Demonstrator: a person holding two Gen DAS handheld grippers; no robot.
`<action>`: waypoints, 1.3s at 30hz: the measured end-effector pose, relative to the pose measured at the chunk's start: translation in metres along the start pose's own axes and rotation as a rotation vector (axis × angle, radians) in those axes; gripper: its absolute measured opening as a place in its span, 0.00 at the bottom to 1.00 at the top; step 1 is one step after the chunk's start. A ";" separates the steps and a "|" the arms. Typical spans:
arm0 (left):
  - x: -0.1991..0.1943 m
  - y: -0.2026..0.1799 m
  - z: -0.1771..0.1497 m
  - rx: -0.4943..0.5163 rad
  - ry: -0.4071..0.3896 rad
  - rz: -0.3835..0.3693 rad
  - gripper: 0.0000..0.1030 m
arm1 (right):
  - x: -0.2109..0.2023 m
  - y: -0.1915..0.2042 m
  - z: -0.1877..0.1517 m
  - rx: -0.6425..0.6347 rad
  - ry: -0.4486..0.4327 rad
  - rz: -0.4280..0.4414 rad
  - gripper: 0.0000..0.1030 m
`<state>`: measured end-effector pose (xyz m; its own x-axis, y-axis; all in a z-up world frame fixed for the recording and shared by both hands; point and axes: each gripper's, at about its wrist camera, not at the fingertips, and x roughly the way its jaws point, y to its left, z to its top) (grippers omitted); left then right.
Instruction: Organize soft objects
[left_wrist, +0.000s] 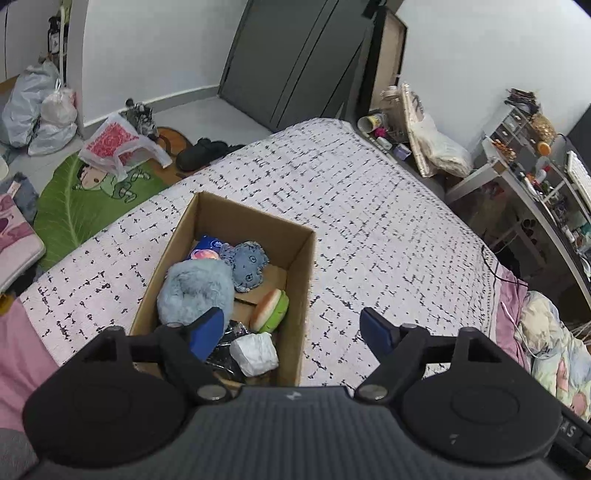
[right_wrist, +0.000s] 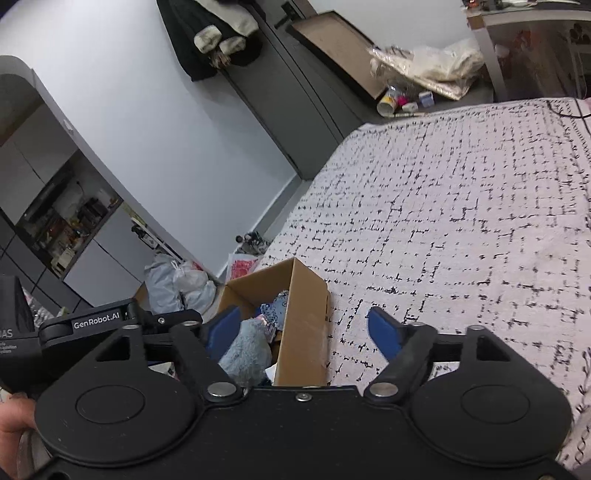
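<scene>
Box contents: the cardboard box (left_wrist: 236, 280) sits on the bed (left_wrist: 388, 221) near its left edge and holds a fluffy blue plush (left_wrist: 195, 291), a denim-blue stuffed toy (left_wrist: 247, 266), a burger-shaped squishy (left_wrist: 271, 310), a white crumpled wad (left_wrist: 255, 352), a blue packet (left_wrist: 208, 245) at the far end and something black and shiny (left_wrist: 231, 345) near the front.
Look of the plush: long pale-blue fur, bulky, riding highest in the pile; probably compresses easily.
Left gripper (left_wrist: 293, 328): fingers wide apart, empty, poised above the box's near right corner.
Right gripper (right_wrist: 303, 330): fingers spread, empty, straddling the box's right wall.
Risk, box: it is light and near the bed edge; a nudge on the wall could slide or tip it.
Risk, contents: pressing the plush could spring the burger out.
</scene>
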<state>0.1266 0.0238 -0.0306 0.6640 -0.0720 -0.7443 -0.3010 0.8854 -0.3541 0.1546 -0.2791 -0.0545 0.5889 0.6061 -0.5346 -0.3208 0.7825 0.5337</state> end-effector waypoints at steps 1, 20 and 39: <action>-0.004 -0.002 -0.002 0.003 -0.008 0.003 0.80 | -0.005 0.000 -0.001 -0.001 -0.004 0.003 0.77; -0.089 -0.018 -0.043 0.065 -0.112 -0.012 0.91 | -0.101 0.026 -0.006 -0.114 -0.116 0.014 1.00; -0.139 -0.013 -0.081 0.178 -0.120 -0.036 0.99 | -0.135 0.050 -0.030 -0.203 -0.057 -0.117 1.00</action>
<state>-0.0173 -0.0147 0.0313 0.7521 -0.0588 -0.6564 -0.1576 0.9511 -0.2658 0.0369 -0.3179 0.0244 0.6702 0.5049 -0.5440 -0.3871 0.8632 0.3242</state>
